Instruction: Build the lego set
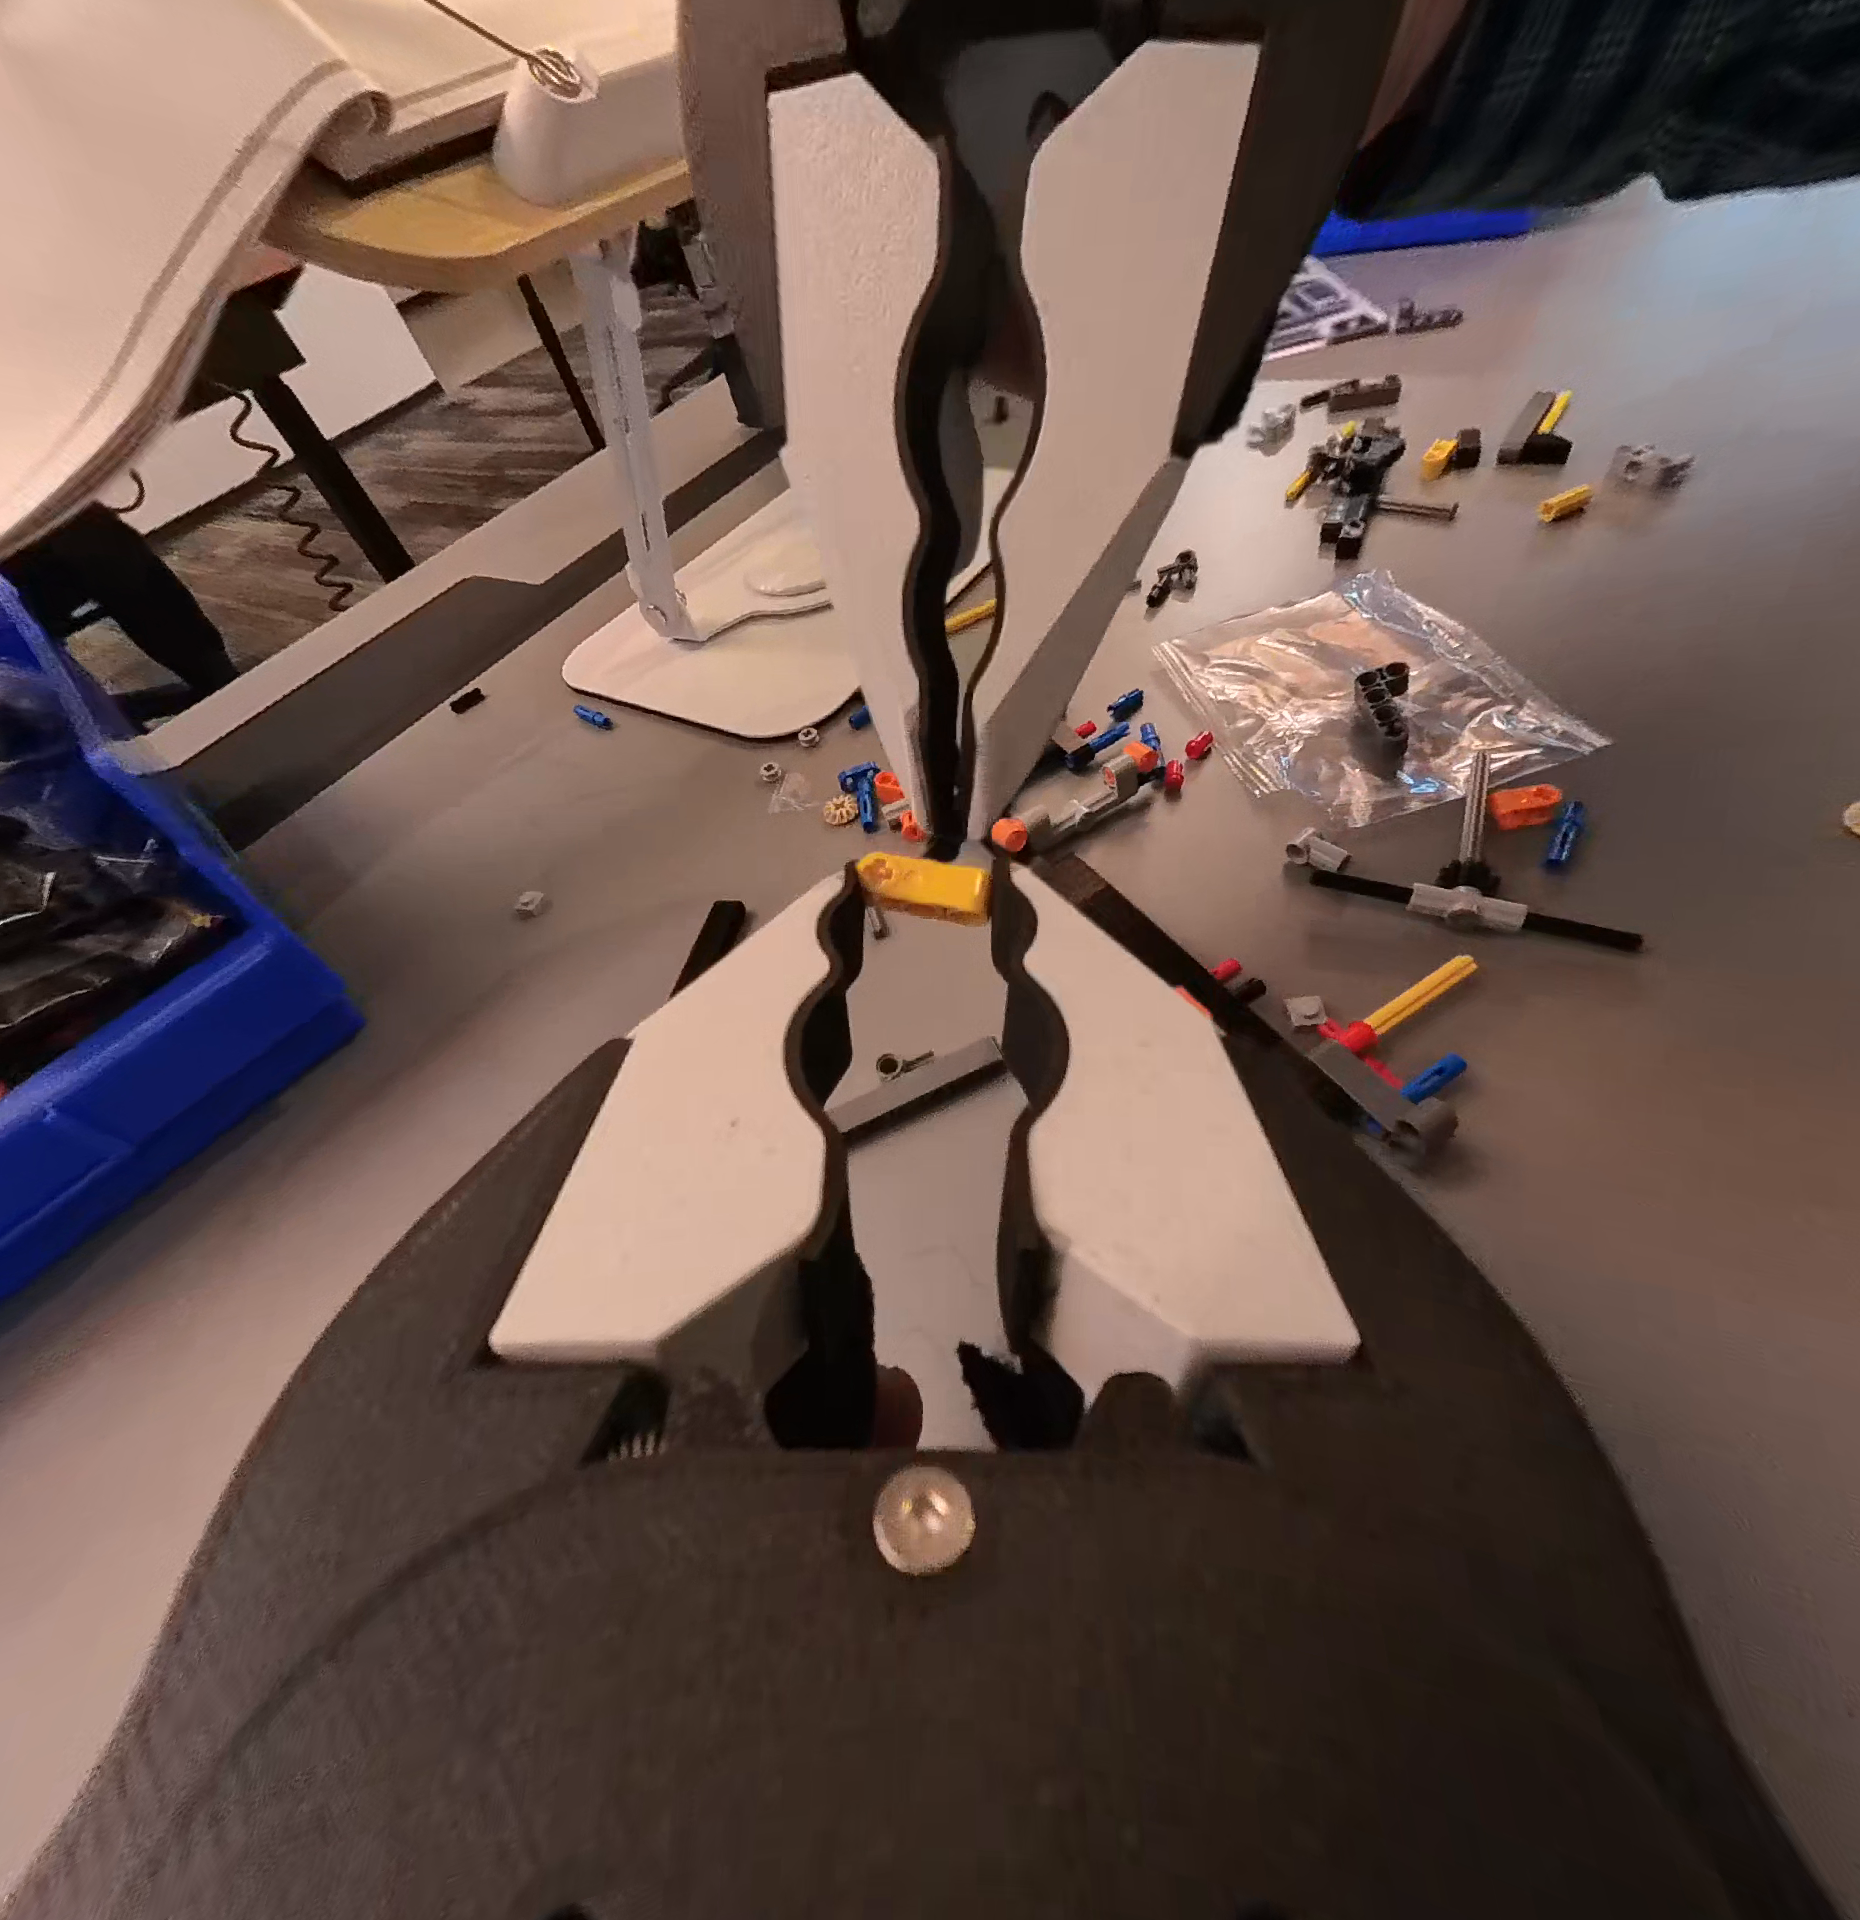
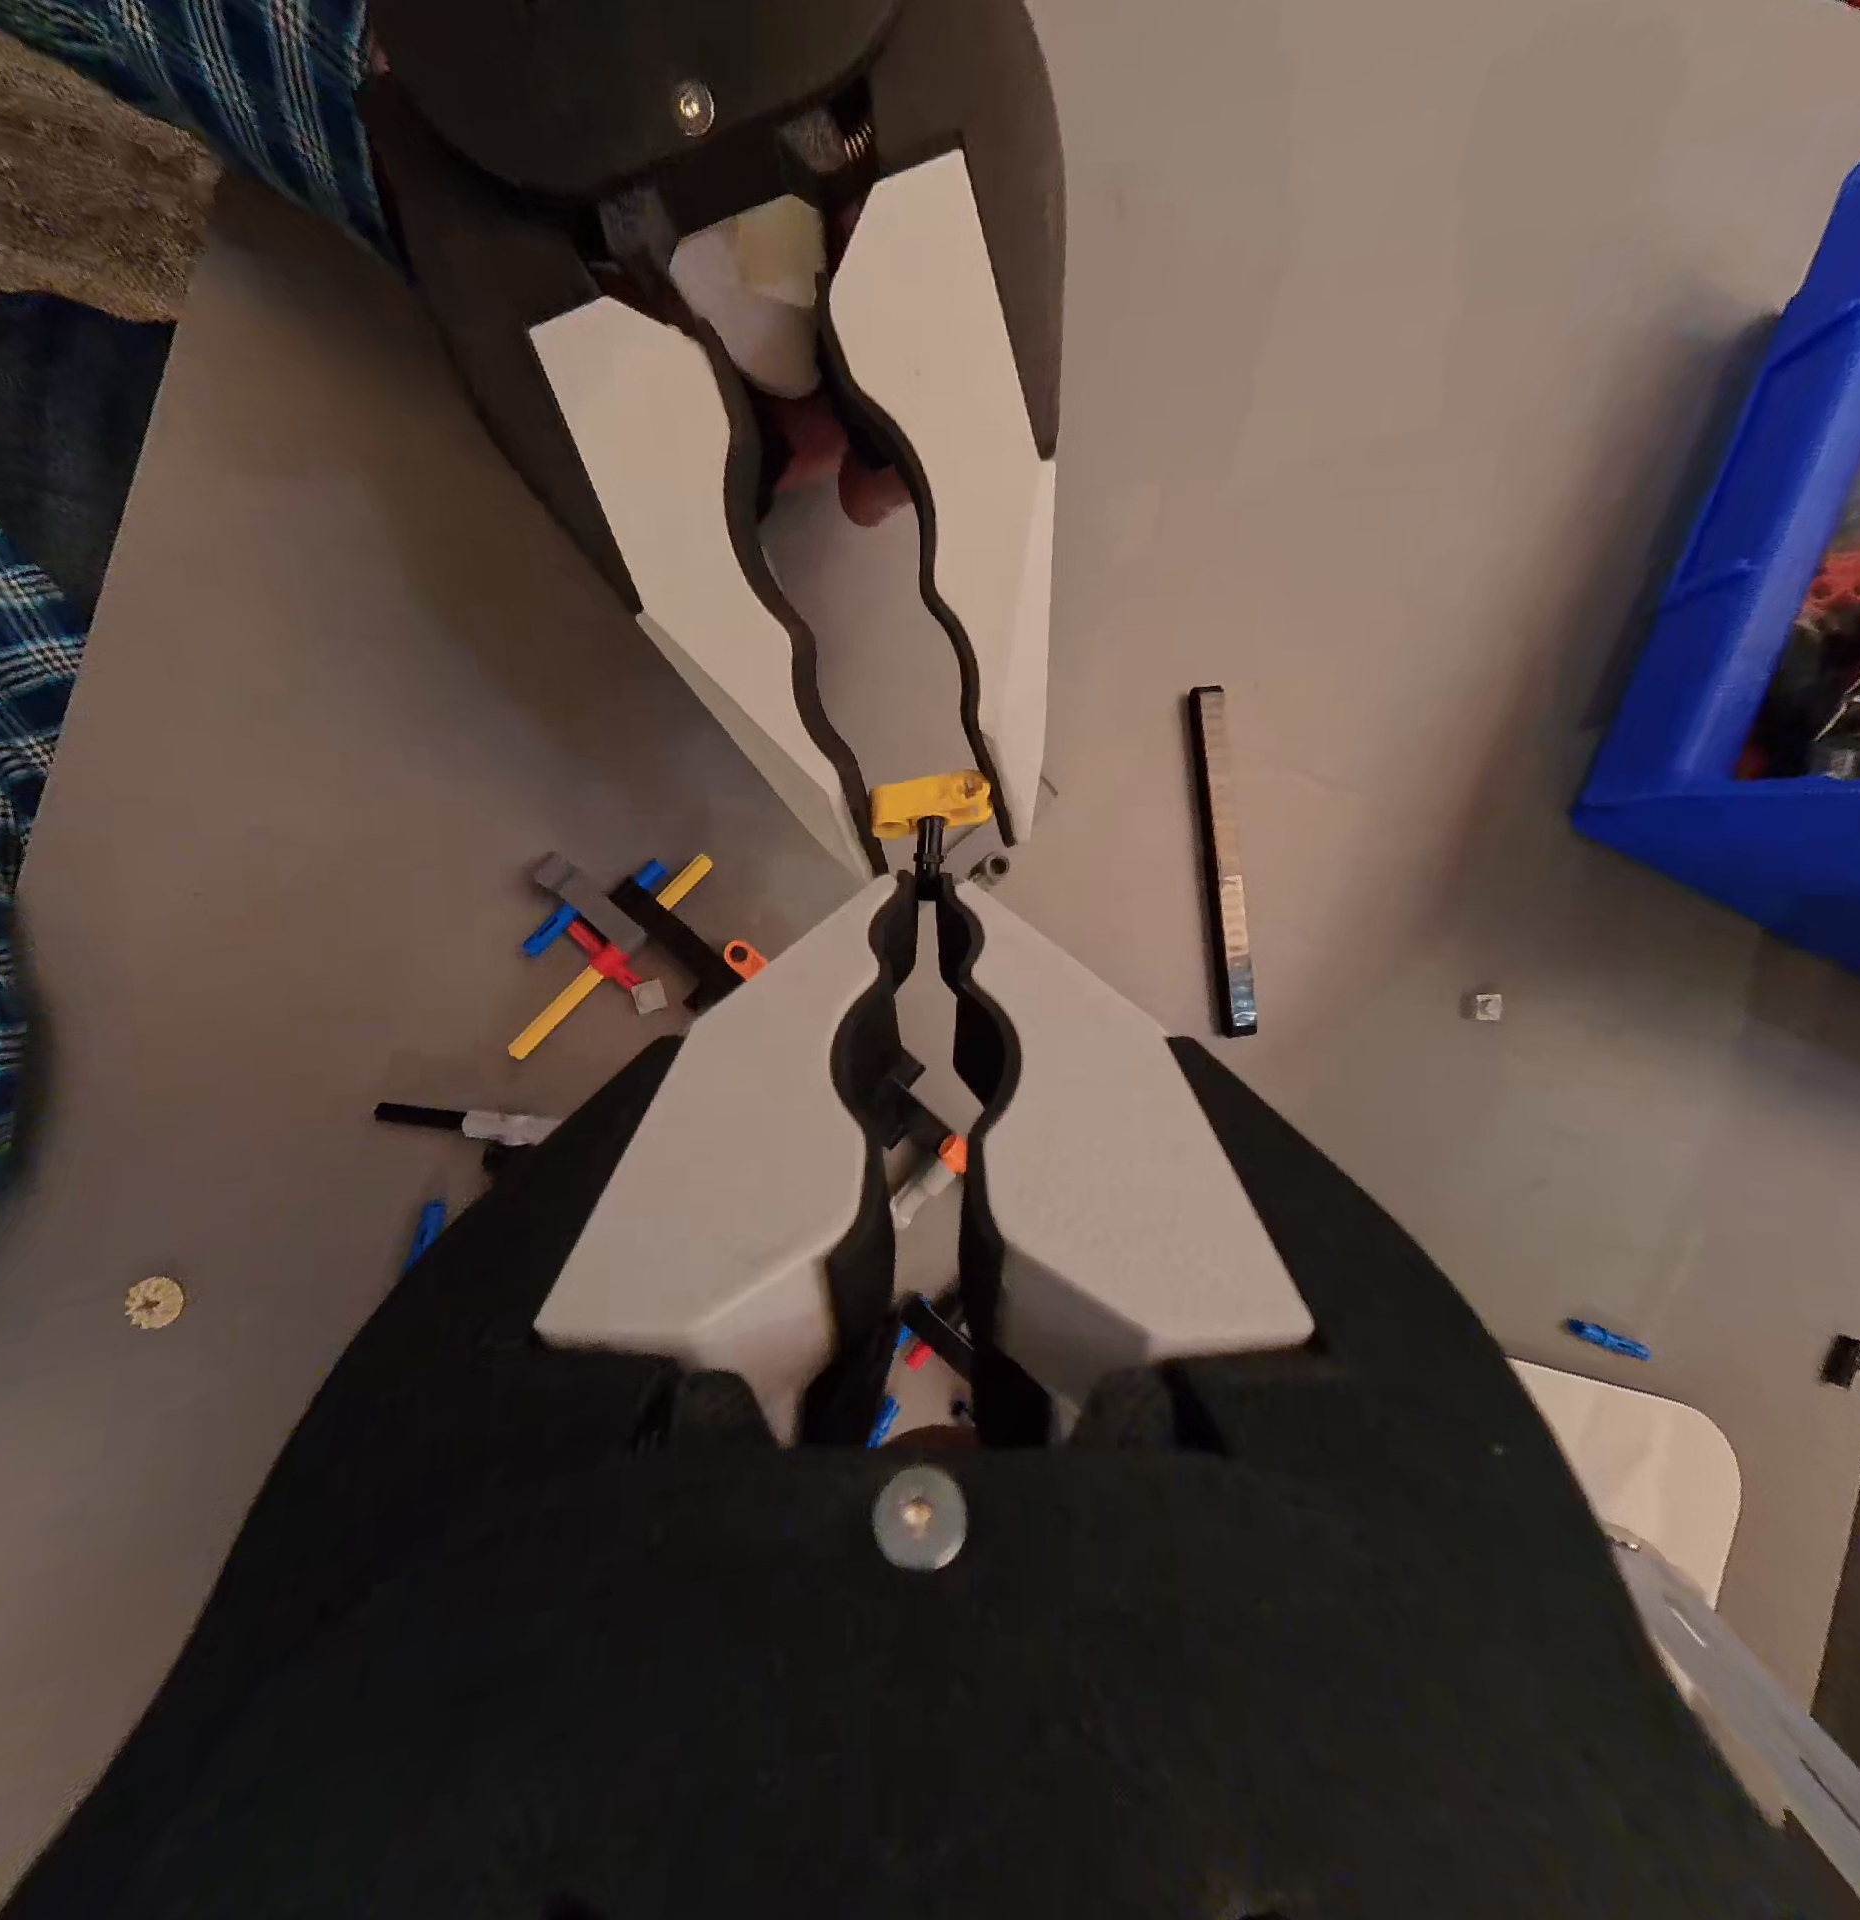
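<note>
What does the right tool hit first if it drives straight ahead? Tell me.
The right tool is shut on a black pin whose tip already sits against the yellow piece held by the left tool. Going on likely pushes the pin into that piece.

I count two hand-held grippers, one yellow connector (image 1: 924,886) between their tips, one black pin (image 2: 928,844), one blue bin (image 1: 126,1049) left of mine.

The left gripper (image 1: 924,883) and the right gripper (image 2: 921,883) meet tip to tip above the table, the left's fingers clamped on a small yellow piece (image 1: 924,886), the right's pinched nearly together on a black pin (image 2: 928,844).
</note>
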Available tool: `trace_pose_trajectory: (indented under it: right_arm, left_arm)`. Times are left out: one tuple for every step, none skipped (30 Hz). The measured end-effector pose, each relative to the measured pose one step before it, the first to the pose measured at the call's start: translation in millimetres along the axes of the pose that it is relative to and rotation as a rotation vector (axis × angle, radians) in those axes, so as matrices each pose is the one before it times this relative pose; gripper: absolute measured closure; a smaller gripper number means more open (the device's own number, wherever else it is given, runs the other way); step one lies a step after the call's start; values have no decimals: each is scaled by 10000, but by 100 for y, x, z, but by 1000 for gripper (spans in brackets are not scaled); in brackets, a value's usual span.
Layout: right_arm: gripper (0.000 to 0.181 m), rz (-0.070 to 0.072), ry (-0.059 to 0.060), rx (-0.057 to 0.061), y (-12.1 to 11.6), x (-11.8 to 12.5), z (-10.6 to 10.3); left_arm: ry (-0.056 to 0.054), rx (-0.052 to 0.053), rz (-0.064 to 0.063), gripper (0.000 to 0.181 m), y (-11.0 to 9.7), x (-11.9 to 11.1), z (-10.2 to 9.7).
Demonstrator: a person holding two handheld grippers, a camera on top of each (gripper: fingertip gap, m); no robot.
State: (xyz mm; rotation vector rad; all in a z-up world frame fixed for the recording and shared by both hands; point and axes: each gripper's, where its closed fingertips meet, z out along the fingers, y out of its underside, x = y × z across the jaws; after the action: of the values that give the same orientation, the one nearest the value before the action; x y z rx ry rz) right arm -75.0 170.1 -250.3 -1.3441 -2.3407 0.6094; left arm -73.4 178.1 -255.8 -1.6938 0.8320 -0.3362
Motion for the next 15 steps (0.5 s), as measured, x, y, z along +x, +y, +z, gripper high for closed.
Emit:
trace_pose_trajectory:
  right_arm:
    - [181, -52, -41, -144, 169, -56, 140]
    - [180, -24, -32, -156, 166, -40, 144]
    - [180, -13, -1, -153, 134, 4, 125]
    - [180, -49, 5, -162, 108, -25, 107]
    - [181, -112, 42, -190, 124, 1, 86]
    - [181, -104, 53, -227, 149, 10, 112]
    - [181, -118, 36, -254, 180, -18, 153]
    - [181, -115, -8, -278, 191, -81, 158]
    - [181, -126, -10, -268, 200, -67, 190]
    - [181, -94, -34, -231, 157, -73, 212]
    - [181, -78, -95, -204, 150, -134, 207]
    - [181, -77, -73, -114, 90, -62, 165]
    - [181, -21, -73, -8, 10, 8, 103]
    - [181, 31, -132, 37, -2, -39, 104]
    - [181, 9, -118, 40, -3, -44, 88]
  left_arm:
    - [17, -121, 118, 159, 163, 112, 87]
    - [-12, -132, 103, 159, 171, 68, 93]
    - [-29, -138, 68, 159, 189, 21, 86]
    - [-10, -89, 39, 159, 115, 39, 54]
    - [-2, -141, 33, 159, 192, 50, 94]
    - [-42, -191, 57, 159, 255, 19, 123]
    - [-21, -161, 92, 159, 199, 72, 133]
    - [27, -173, 104, 159, 206, 154, 144]
    - [30, -175, 96, 159, 211, 149, 132]
    - [31, -158, 46, 160, 201, 107, 129]
    - [103, -160, -17, 160, 225, 186, 140]
    - [59, -102, -27, 160, 159, 93, 79]
    - [17, -72, -39, 160, 115, -10, 20]
    - [120, -74, -97, 160, 123, 74, 19]
    - [127, -88, -106, 159, 135, 90, 36]
